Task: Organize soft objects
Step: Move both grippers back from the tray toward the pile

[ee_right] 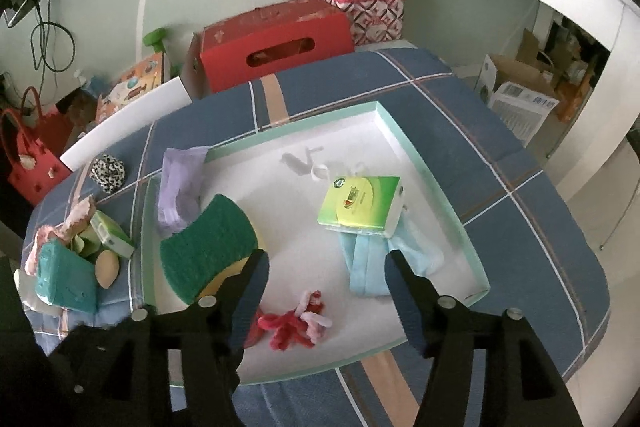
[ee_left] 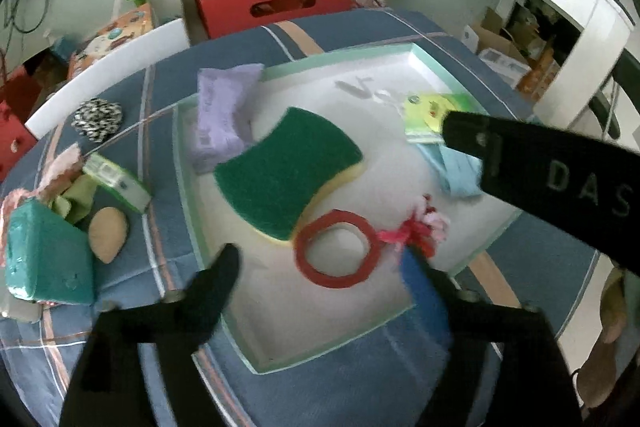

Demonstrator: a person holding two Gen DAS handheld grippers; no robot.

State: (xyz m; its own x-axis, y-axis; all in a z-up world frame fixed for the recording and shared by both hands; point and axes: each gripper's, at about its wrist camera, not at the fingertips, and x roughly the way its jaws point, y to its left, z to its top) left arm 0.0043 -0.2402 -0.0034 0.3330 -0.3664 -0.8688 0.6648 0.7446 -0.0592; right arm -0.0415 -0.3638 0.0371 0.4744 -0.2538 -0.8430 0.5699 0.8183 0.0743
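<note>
Shallow white tray (ee_right: pixel 436 195) on the checked cloth, serving as collecting bin. Inside it lie 5 soft items: green sponge (ee_left: pixel 288 171) left of centre, red ring (ee_left: pixel 338 253) and red-pink yarn bundle (ee_right: pixel 296 323) near its front rim, tissue pack (ee_right: pixel 360 205) atop blue cloth (ee_right: pixel 372 259). Left gripper (ee_left: pixel 320 263) and right gripper (ee_right: pixel 326 271) hover over the tray, jaws apart and empty, apparently after release. More items wait left of the tray.

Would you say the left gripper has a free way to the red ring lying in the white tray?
Probably yes. The left gripper stands open right above the red ring in the white tray, nothing over it. The green sponge only touches its edge.
</note>
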